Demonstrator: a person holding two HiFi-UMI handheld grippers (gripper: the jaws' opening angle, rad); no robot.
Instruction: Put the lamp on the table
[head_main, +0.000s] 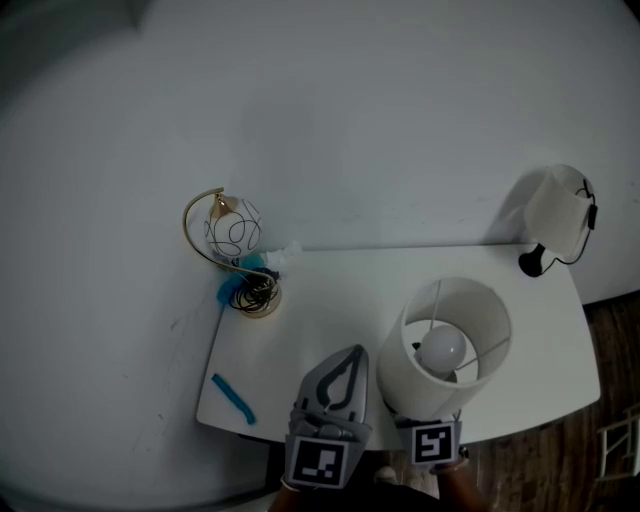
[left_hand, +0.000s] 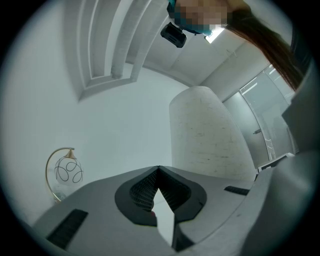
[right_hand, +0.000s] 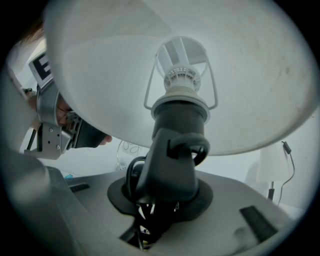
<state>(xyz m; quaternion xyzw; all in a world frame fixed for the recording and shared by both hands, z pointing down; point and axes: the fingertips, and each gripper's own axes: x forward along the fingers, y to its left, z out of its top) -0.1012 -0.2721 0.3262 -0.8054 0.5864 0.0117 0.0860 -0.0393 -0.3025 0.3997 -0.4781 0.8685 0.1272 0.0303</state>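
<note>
The lamp (head_main: 455, 345) stands upright with its long axis vertical. Its white drum shade (head_main: 400, 375) opens toward the head camera, so the bulb (head_main: 443, 348) shows inside the ring. It sits over the front right part of the white surface (head_main: 330, 290), near the front edge. No view shows whether its foot touches the surface.

The right tool (right_hand: 160, 197) pinches the lamp's dark stem (right_hand: 172, 155) just below the shade, with a black cord looped beside the grip. The left tool (head_main: 345, 365) hovers just left of the shade, its tips pressed together with nothing between them.

Only the head view shows the layout. A gold-armed wire globe ornament (head_main: 235, 235) stands at the back left corner against the wall (head_main: 330, 110), a blue strip (head_main: 234, 397) lies near the front left edge, and a second lamp (head_main: 560, 215) with a black foot stands at the back right.

The right tool's view looks up under the shade at the socket and wire frame, which the head view hides, and catches the left tool off to its left. The left tool's view shows the shade's outer wall rising on its right and the globe low on its left.
</note>
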